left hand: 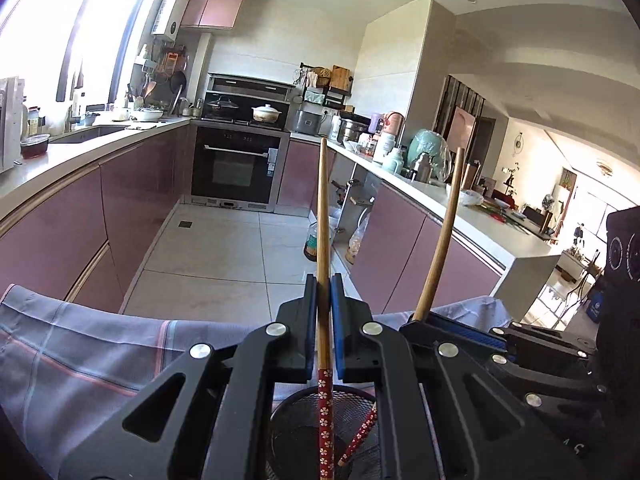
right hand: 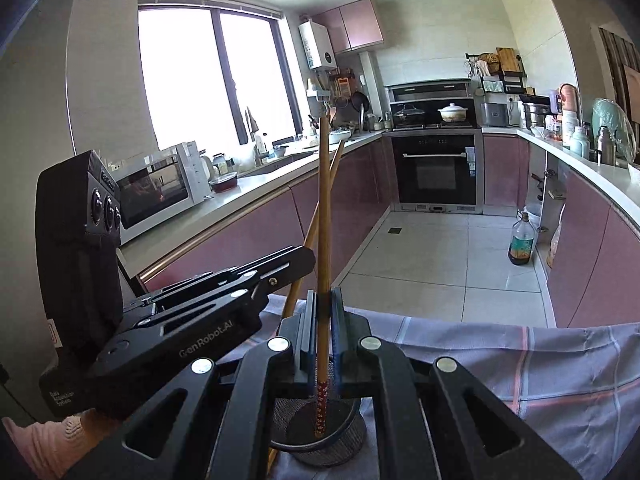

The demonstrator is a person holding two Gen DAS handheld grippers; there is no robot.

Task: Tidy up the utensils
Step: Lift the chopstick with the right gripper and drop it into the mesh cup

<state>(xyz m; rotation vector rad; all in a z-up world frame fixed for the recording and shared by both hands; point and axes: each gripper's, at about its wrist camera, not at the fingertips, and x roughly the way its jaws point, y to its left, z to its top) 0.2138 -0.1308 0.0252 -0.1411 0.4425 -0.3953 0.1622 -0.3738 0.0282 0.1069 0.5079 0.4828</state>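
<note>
A: Chopsticks (left hand: 322,220), left view: my left gripper (left hand: 323,312) is clamped on one; stiff, light, slick wood, pinched above its patterned end.

B: Right view?

A: My right gripper (right hand: 323,316) pinches another, probably inside the mesh holder (right hand: 320,436).

Each chopstick (left hand: 322,216) was tan wood with a dark red end patterned in small white flowers. The mesh holder (right hand: 320,438) was black. The cloth (right hand: 560,364) was grey-lavender, checked with pink and pale blue lines. Both the left gripper (left hand: 323,280) and the right gripper (right hand: 323,296) were black with blue pads. The cabinet fronts (left hand: 132,200) were dusty mauve, the worktop (left hand: 480,220) off-white, and the floor tiles (left hand: 216,248) pale grey.
</note>
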